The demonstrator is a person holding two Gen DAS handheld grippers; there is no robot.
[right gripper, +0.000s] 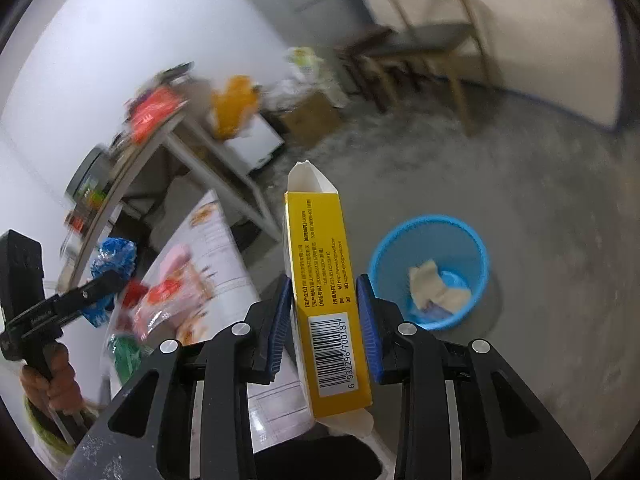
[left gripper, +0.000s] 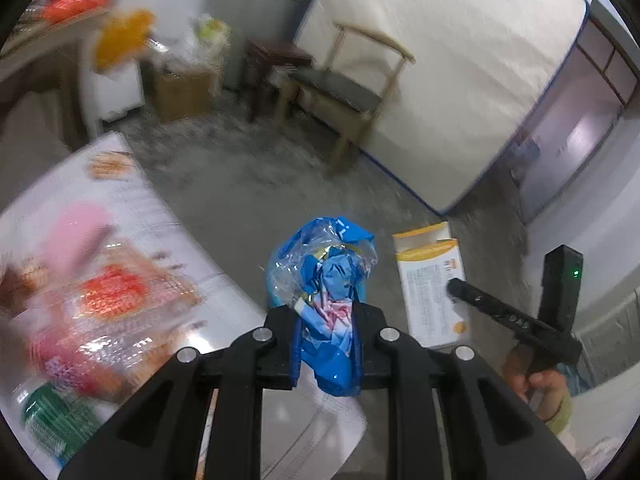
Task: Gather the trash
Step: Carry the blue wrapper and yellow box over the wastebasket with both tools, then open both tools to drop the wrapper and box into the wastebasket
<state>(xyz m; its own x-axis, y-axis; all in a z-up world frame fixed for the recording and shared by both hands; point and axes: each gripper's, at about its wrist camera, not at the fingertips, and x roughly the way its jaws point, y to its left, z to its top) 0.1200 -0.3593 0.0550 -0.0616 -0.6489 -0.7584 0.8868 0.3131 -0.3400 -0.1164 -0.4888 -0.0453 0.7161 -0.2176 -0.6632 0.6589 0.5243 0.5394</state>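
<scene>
left wrist view: the left hand-held gripper (left gripper: 324,334) is nearly closed on a crumpled blue wrapper (left gripper: 326,280), which stands up between the pads at 6 o'clock. the wrapper is thin film, partly clear and partly printed; it looks very light, soft and springy, so it will likely squash flat under the pads and could slide out if held only by a loose edge. the grip sits on the bunched lower part, which seems the safest place. at 4 o'clock the box (left gripper: 430,284) hangs from the right hand-held gripper (left gripper: 456,286), close beside the wrapper. the worktop (left gripper: 132,196), at 8 to 9 o'clock, carries more blurred packets.

right wrist view: the right hand-held gripper (right gripper: 324,320) stands partly open and clamped on the box (right gripper: 328,300), a narrow yellow carton held upright at centre, with its pads on the two long side faces just above the barcode. both end flaps hang open, so it is probably empty: light, fairly stiff along its length, yet easy to crush across the faces. a mid-body hold like this one keeps it from swinging. the blue bin (right gripper: 430,272) sits on the floor at 3 to 4 o'clock, with paper scraps inside. at 9 o'clock the left hand-held gripper (right gripper: 108,280) carries the wrapper (right gripper: 114,256) over the worktop (right gripper: 216,240).
</scene>
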